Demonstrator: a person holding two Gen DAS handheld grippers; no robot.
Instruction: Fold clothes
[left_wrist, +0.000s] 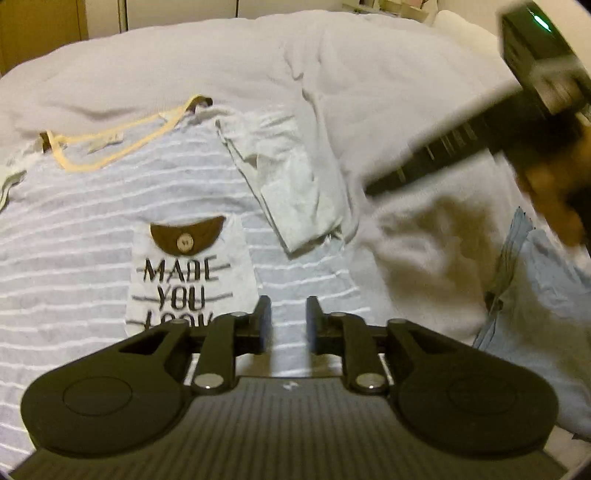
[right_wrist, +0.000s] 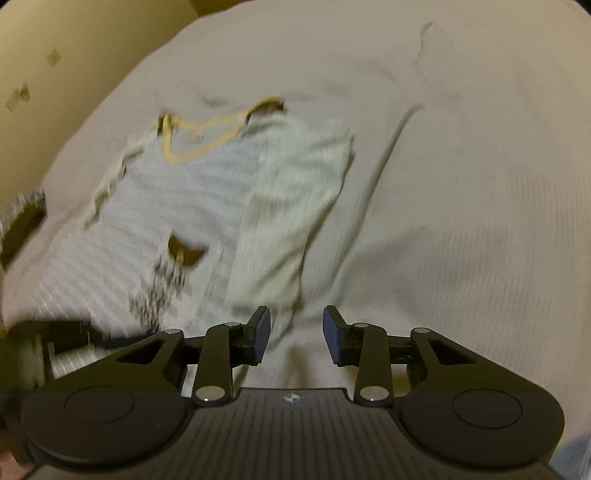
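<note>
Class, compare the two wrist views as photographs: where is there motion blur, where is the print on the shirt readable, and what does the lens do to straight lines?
Left wrist view: the striped shirt is fairly sharp, its pocket print readable, but the right gripper is smeared by motion. Right wrist view: the shirt is blurred, its print unreadable. Both views: dim warm light, fisheye bending of the bedspread.

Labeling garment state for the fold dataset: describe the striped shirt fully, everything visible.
The striped shirt lies front-up, mostly flat, on a pale bedspread. Light knit with thin white stripes, yellow neckline trim, white chest pocket with brown buttoned flap and the words MADE YOU above a cut-off line. One sleeve is folded inward, paler side up. Neither gripper touches it.
</note>
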